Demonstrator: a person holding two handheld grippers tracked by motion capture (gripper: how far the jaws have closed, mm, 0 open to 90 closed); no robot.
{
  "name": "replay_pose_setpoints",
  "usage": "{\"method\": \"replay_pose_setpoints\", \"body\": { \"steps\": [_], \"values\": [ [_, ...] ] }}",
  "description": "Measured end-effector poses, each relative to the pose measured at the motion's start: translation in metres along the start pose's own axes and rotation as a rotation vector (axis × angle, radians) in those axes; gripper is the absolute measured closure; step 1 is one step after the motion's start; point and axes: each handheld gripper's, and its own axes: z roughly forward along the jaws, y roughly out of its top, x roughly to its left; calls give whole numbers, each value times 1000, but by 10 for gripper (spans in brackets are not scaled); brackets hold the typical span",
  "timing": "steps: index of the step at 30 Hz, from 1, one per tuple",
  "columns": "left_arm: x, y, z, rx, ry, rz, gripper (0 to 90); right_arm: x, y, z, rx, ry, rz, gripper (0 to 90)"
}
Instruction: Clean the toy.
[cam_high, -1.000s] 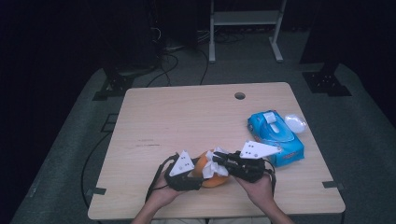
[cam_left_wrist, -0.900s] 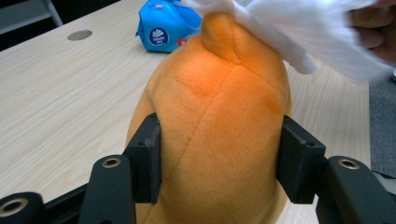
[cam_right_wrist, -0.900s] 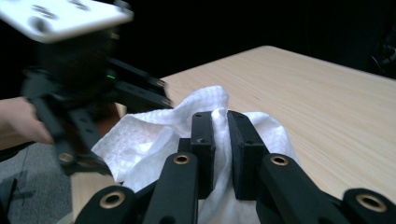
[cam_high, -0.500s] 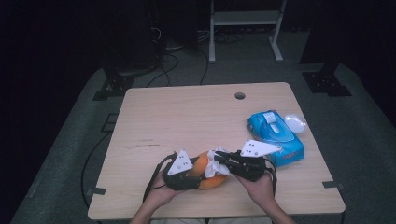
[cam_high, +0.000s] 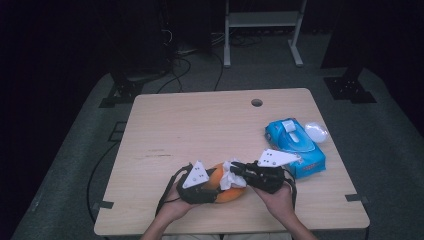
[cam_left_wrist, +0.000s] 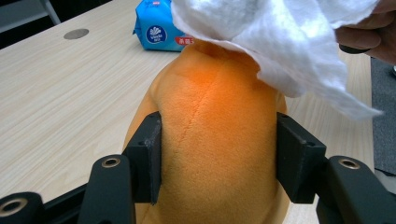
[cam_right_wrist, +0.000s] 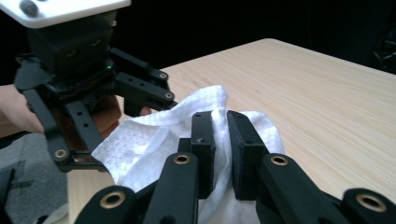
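The orange toy (cam_high: 226, 192) sits near the front edge of the table (cam_high: 200, 125), between the person's two hands. It is soft and plush, with a seam down its middle.

The left claw (cam_high: 212, 186) grips the toy. In the left gripper view the toy (cam_left_wrist: 217, 140) sits right between the two black jaws, and both pads press into its sides. The toy bulges a little above the pads.

The right claw (cam_high: 235, 172) is pinched tight on a white wipe (cam_high: 232, 175). In the right gripper view the wipe (cam_right_wrist: 187, 135) is squeezed between the two pads (cam_right_wrist: 203, 140), with only a thin fold of it in the gap. The rest of the wipe hangs loose and crumpled around the jaws. The wipe lies on top of the toy, touching its upper end. In the left gripper view the wipe (cam_left_wrist: 280, 37) hangs over the far end of the toy.

A blue pack (cam_high: 295, 145) lies on the table to the right, well apart from the toy. Its flap is up. A small clear lid (cam_high: 316, 132) lies just beside it. In the left gripper view the pack (cam_left_wrist: 159, 28) has a round blue logo and a red label, but the writing is too small to read.
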Motion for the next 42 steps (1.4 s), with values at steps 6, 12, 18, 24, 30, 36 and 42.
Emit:
{"method": "replay_pose_setpoints", "body": {
  "steps": [6, 12, 18, 24, 30, 36, 42],
  "values": [
    [4, -4, 5, -9, -12, -23, 190, 2, -1, 3, 15, 4, -5, 807],
    [5, -7, 4, -10, -6, -19, 295, 4, -1, 4, 17, -1, -15, 807],
    [5, -8, 4, -10, 4, -30, 350, -5, -5, 1, 13, -10, 18, 808],
    [7, -8, 0, -13, -5, -49, 388, -16, -9, -6, 22, -53, 44, 807],
    [1, 1, -5, -11, -3, -21, 424, 3, 4, -7, -28, -3, 4, 806],
    [-6, 2, -1, 10, -4, 2, 393, 9, 2, 2, 6, 10, -25, 807],
    [5, -3, 3, 8, -2, -84, 157, -4, -7, 3, 28, 4, 14, 807]
  ]
}}
